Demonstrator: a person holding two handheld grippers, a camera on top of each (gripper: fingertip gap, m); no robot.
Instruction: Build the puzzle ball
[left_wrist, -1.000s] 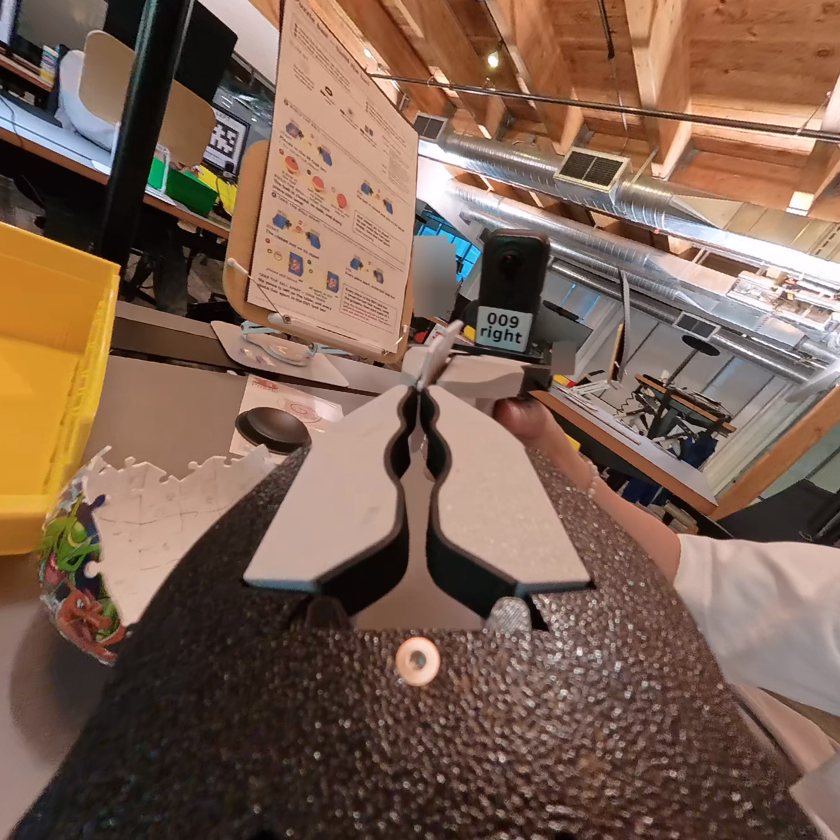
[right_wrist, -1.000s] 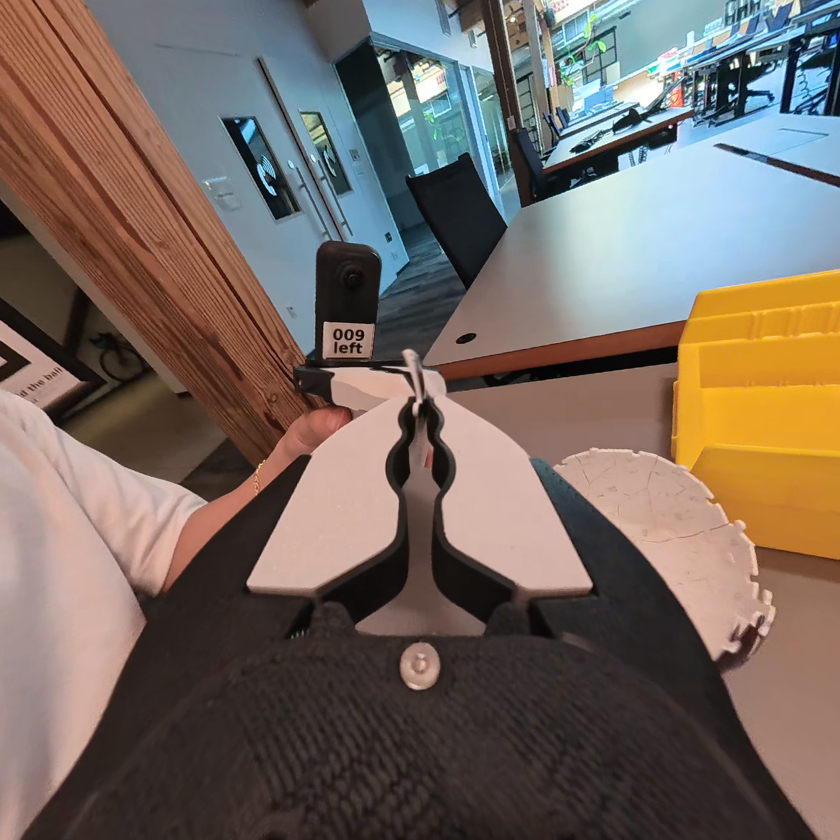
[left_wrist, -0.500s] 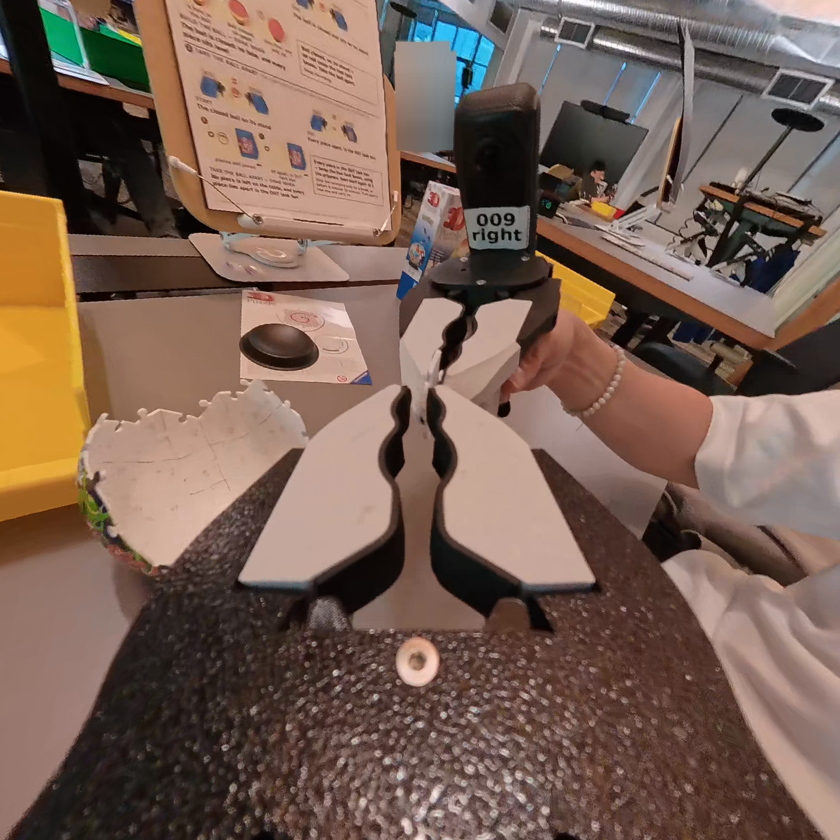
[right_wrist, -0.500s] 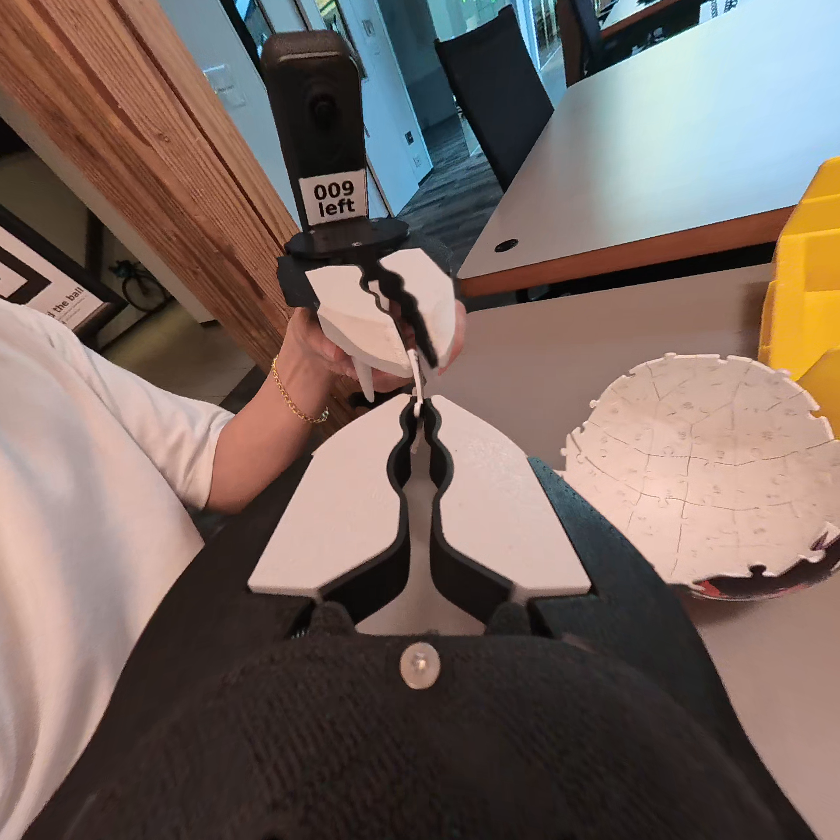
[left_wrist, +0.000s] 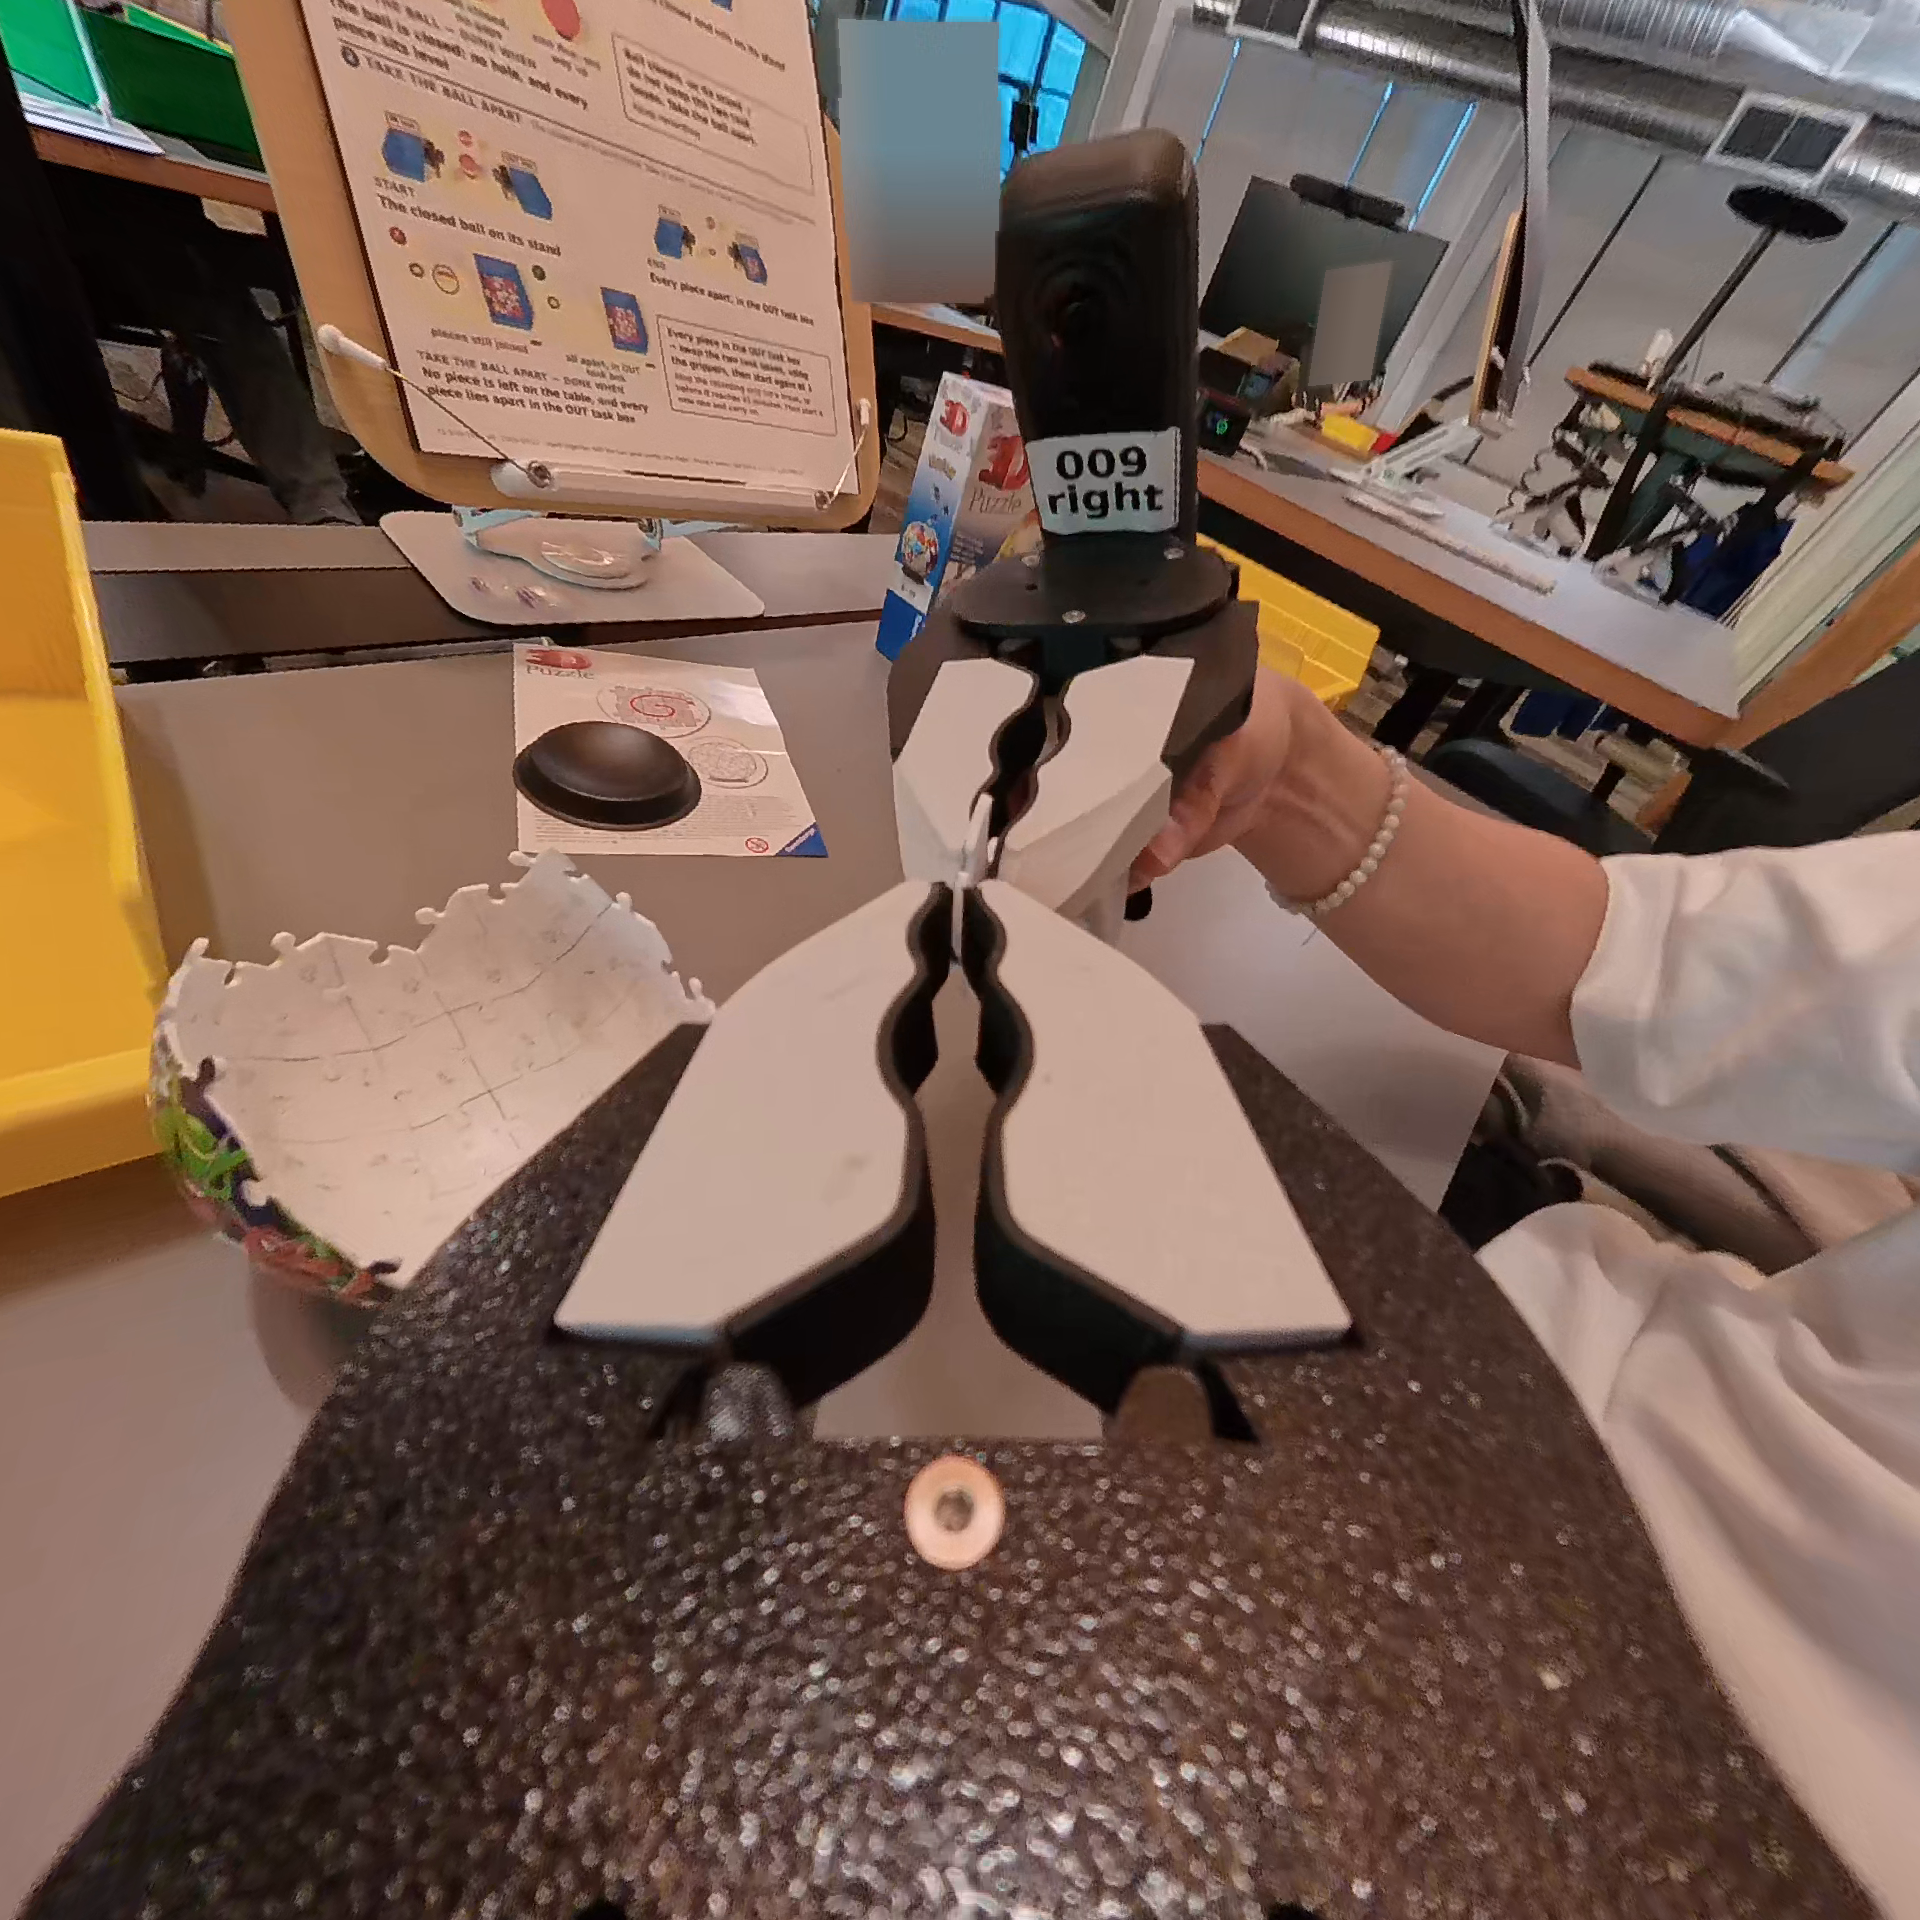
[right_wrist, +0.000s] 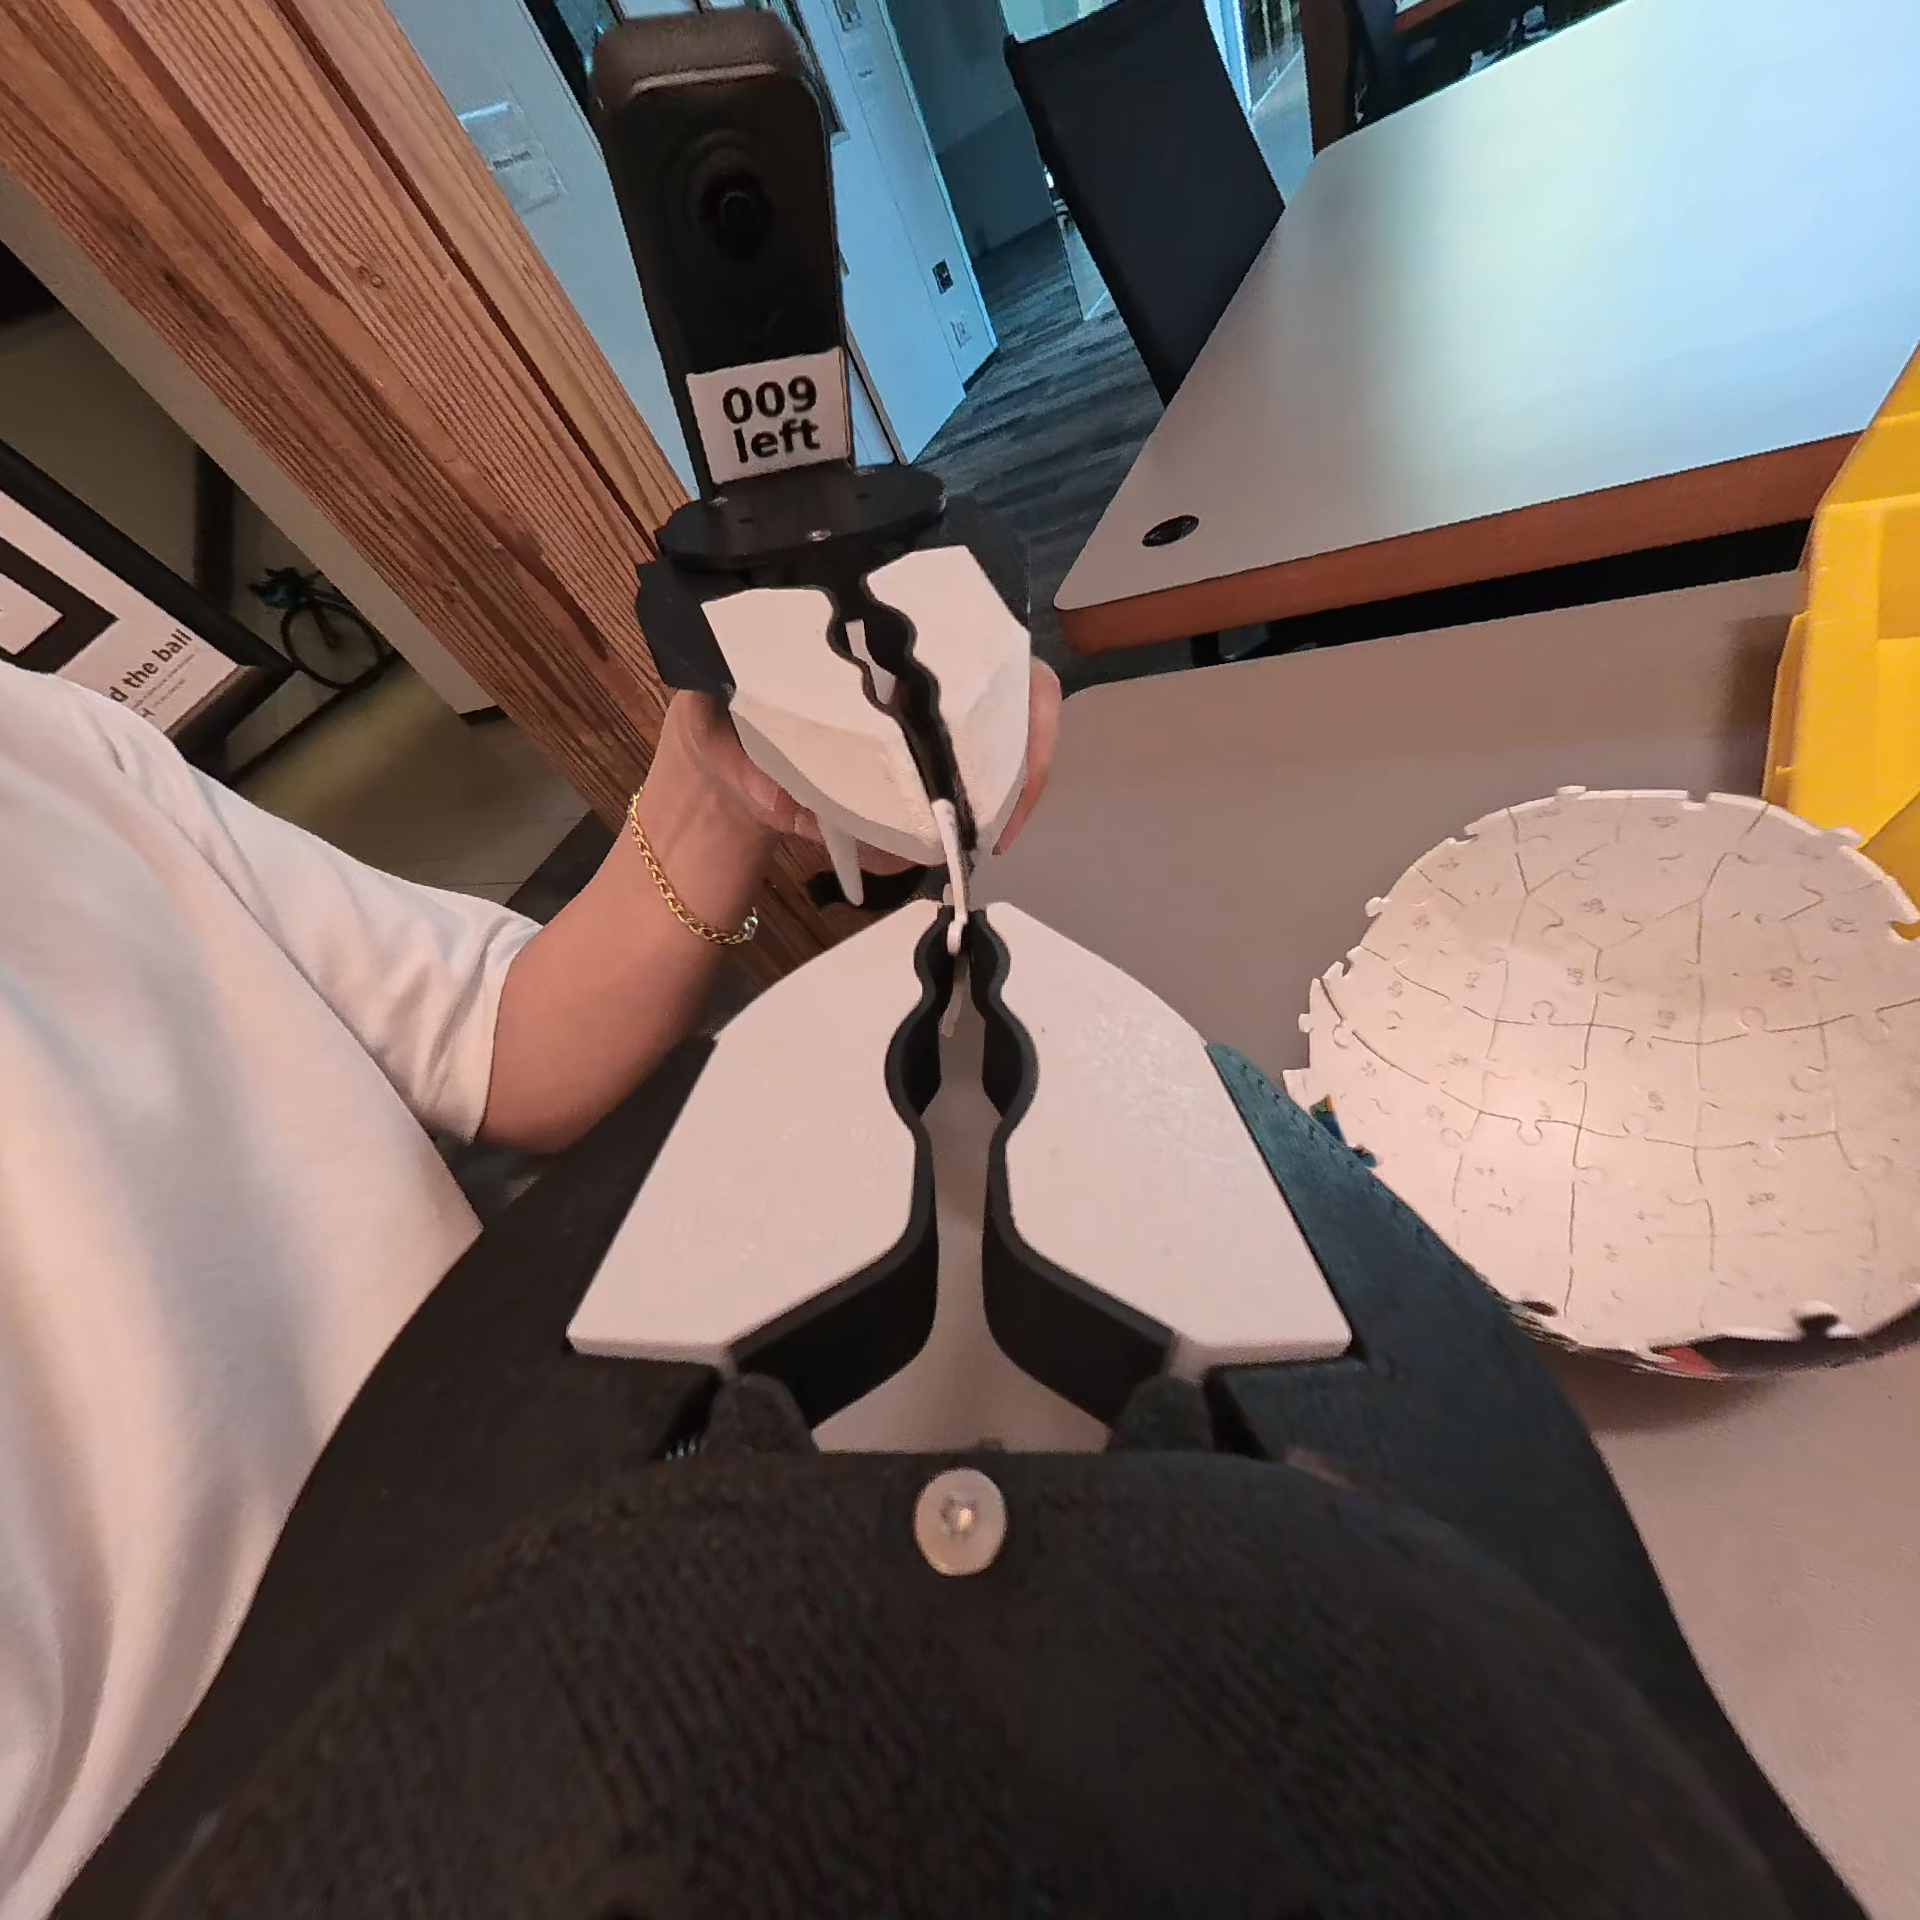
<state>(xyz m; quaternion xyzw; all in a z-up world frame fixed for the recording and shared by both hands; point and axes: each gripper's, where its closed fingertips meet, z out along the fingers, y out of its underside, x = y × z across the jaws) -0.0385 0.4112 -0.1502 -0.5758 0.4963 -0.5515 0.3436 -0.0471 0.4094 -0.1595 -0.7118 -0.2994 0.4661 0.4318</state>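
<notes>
In the left wrist view, the left claw (left_wrist: 954, 914) is closed at its tips on a thin white puzzle piece (left_wrist: 957, 930), seen edge-on. Facing it tip to tip is the right claw (left_wrist: 979, 844), held by a hand (left_wrist: 1231, 784) with a bead bracelet at the wrist; it pinches a white piece (left_wrist: 975, 847) of its own, and the two pieces meet in the air above the grey table (left_wrist: 312, 779). To the left, on the table, lies the half-built puzzle ball (left_wrist: 405, 1081), a bowl-shaped shell with its white inside up, a jagged rim and a colourful outside. It sits just beside a yellow bin (left_wrist: 62, 831). Farther back, a black round stand (left_wrist: 608, 774) rests on a printed leaflet (left_wrist: 665, 764), with a puzzle box (left_wrist: 961, 509) behind the right claw and an instruction sheet (left_wrist: 592, 229) propped on a holder.

In the right wrist view, the right claw (right_wrist: 958, 920) is clamped shut on a white piece (right_wrist: 954, 935), which touches the piece (right_wrist: 951, 842) gripped by the left claw (right_wrist: 961, 836) opposite. A hand (right_wrist: 748, 779) with a gold chain bracelet holds that left claw. The puzzle ball shell (right_wrist: 1621, 1101) rests on the table (right_wrist: 1351, 790) to the right, well apart from both claws, near the yellow bin (right_wrist: 1849, 644). A wooden post (right_wrist: 343, 312) stands behind.
</notes>
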